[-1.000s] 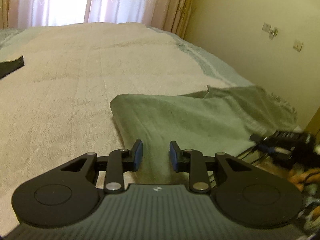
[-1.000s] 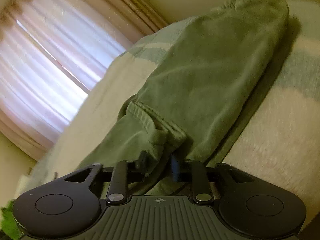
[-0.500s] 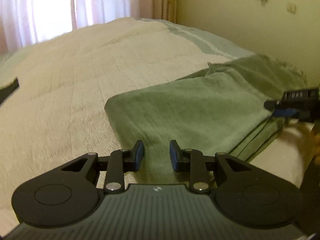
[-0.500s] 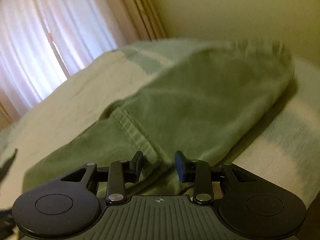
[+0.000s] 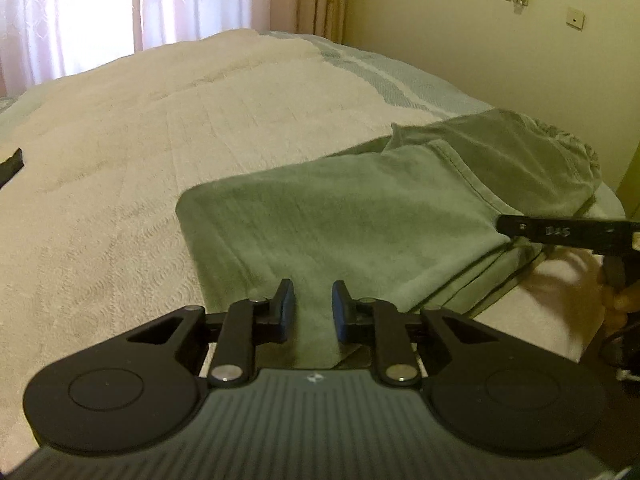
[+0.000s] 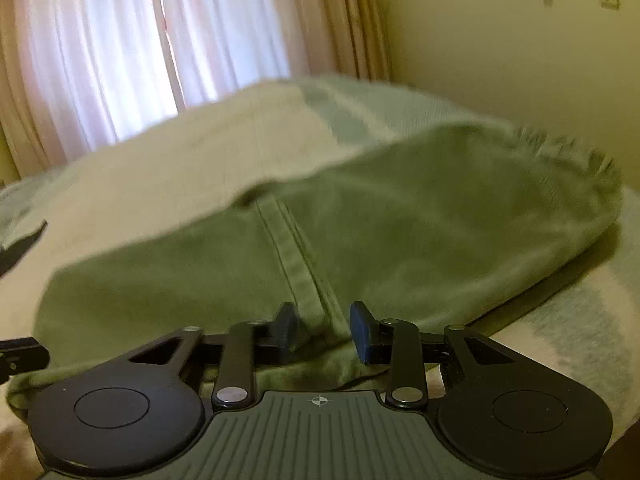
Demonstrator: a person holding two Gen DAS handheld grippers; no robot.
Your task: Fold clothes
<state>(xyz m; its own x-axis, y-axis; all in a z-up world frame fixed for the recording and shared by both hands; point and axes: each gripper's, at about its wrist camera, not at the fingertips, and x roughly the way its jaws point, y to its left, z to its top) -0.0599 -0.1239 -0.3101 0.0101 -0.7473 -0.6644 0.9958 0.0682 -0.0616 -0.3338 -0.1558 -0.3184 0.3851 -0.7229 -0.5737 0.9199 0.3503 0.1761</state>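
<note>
A green garment (image 5: 360, 216) lies folded on the cream bedspread (image 5: 160, 128), its gathered waistband toward the wall. My left gripper (image 5: 313, 312) is open and empty, just above the garment's near edge. My right gripper (image 6: 323, 330) is open over the garment (image 6: 400, 216), straddling a stitched hem band without holding it. The right gripper's finger also shows in the left wrist view (image 5: 560, 232) at the garment's right side.
A dark piece of cloth (image 5: 10, 166) lies at the bed's far left. Curtains (image 5: 140, 4) hang behind the bed. A yellow wall (image 5: 480, 40) with switch plates runs along the right. The bed's near edge is below the grippers.
My right gripper let go of the garment's hem and opened; the fabric dropped flat onto the bed. My left gripper stayed open and shifted slightly over the near edge.
</note>
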